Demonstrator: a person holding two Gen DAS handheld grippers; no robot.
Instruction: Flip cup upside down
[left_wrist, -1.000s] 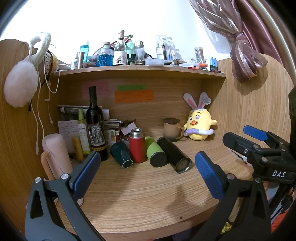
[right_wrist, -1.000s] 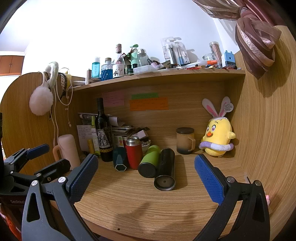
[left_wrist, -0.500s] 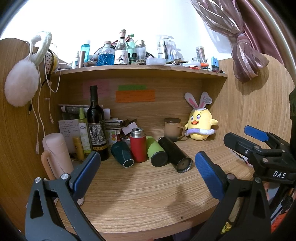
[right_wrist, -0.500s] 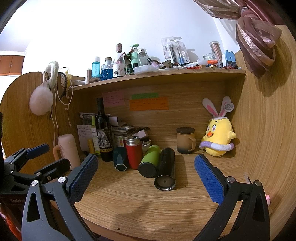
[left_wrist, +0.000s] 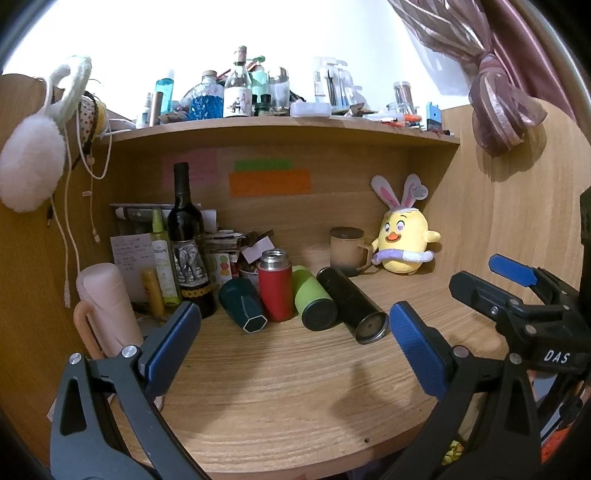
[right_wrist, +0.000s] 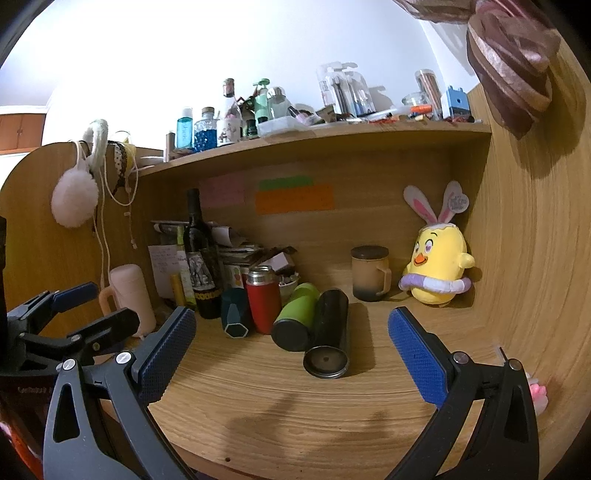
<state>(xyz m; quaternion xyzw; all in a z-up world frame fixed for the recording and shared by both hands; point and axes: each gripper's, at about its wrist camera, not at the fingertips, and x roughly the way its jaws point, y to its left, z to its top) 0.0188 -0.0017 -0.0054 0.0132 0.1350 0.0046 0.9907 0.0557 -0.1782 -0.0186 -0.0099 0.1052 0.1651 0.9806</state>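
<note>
Barely anything changed over the last second: your left gripper and right gripper stayed spread, empty. Upright red steel-rimmed cup sat untouched mid-desk, unflipped.

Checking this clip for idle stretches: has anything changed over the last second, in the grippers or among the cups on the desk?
Nothing visibly changed. The left gripper and right gripper hover open and empty as before, and the red cup, green cup, black cup and teal cup lie where they were.
</note>
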